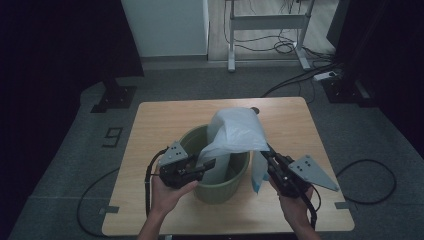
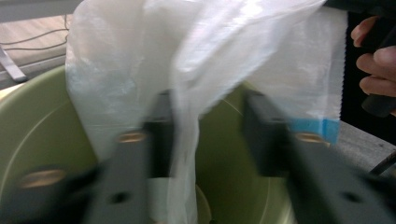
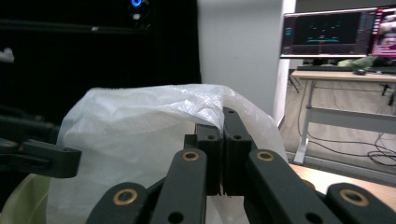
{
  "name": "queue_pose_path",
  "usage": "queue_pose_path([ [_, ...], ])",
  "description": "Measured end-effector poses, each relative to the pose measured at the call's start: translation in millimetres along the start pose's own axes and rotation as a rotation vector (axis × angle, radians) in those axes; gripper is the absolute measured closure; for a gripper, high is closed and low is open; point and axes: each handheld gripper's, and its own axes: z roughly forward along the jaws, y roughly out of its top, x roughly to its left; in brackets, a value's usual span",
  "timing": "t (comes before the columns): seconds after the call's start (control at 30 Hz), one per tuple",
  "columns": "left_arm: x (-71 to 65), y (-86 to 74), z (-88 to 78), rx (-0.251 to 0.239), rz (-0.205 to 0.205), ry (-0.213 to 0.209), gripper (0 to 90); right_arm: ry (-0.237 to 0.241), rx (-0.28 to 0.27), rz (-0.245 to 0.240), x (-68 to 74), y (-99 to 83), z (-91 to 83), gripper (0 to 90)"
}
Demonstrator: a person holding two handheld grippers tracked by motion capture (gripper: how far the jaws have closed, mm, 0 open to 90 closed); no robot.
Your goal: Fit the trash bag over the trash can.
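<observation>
My right gripper (image 3: 223, 156) pinches the white plastic bag's (image 1: 235, 132) edge above the green bin (image 1: 220, 190), bag draping leftward between my left gripper's (image 2: 210, 135) half-open jaws, pads not pressing.

A thin, translucent white plastic bag (image 1: 235, 132) with a blue strip at its edge is held up over a round, olive-green bin (image 1: 220, 187), which stands upright near the middle of a wooden table. The bag is crumpled and billowed; part of it hangs down inside the bin, while another part is draped over the rim and down the bin's outer side.
</observation>
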Motion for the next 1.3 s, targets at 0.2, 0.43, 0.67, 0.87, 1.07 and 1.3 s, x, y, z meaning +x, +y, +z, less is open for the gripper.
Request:
queue_pose_path([
  [0.2, -8.9, 5.4, -11.7, -0.021, 0.061, 0.018, 27.0, 0.025, 0.044, -0.01, 5.1, -4.8, 10.7, 87.4],
  [0.43, -10.9, 8.2, -19.4, -0.054, 0.059, 0.0, 23.6, 0.009, 0.051, 0.004, -3.3, -2.8, 12.0, 87.4],
  [0.67, -12.6, 14.1, -13.0, -0.062, 0.068, -0.01, 25.2, 0.022, 0.036, 0.002, -6.4, 7.9, 10.5, 87.4],
  [0.87, -17.0, 20.5, -2.5, -0.051, 0.083, -0.035, 29.8, 0.073, 0.051, -0.02, 5.3, 6.8, 18.1, 87.3],
  [1.07, -15.7, 22.1, 7.1, -0.033, 0.085, -0.035, 36.9, 0.131, 0.067, -0.024, 13.2, 4.6, 26.4, 87.3],
  [1.3, -12.9, 16.8, 13.4, -0.016, 0.095, -0.039, 64.1, 0.167, 0.077, -0.018, 17.9, 3.4, 30.9, 86.9],
])
